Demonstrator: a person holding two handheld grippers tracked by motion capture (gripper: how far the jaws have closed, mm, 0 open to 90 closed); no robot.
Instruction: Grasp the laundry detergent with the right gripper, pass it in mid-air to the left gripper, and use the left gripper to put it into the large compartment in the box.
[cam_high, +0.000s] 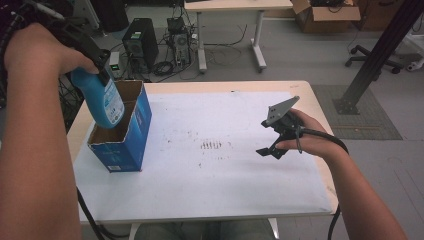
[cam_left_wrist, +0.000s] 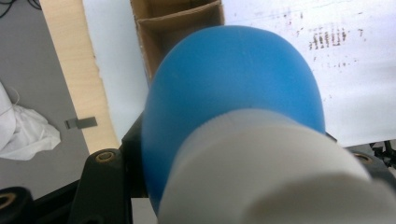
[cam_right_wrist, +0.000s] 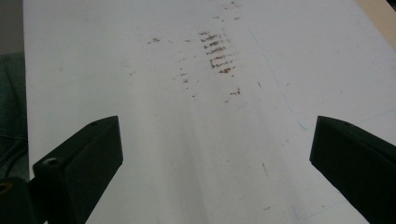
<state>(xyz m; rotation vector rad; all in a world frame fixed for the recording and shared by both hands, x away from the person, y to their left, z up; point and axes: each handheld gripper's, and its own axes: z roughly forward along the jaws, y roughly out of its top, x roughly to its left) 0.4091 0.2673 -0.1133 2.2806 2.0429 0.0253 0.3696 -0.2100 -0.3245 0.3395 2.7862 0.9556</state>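
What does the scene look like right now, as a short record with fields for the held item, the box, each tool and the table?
held item: blue bottle with a white cap, bottom end dipping into the box
box: blue cardboard box, top open, brown inside, at the table's left side
left tool: shut on the bottle near its cap
right tool: open, nothing between its jaws, low over the sheet
table: light wood, covered by a white sheet with brown smudges
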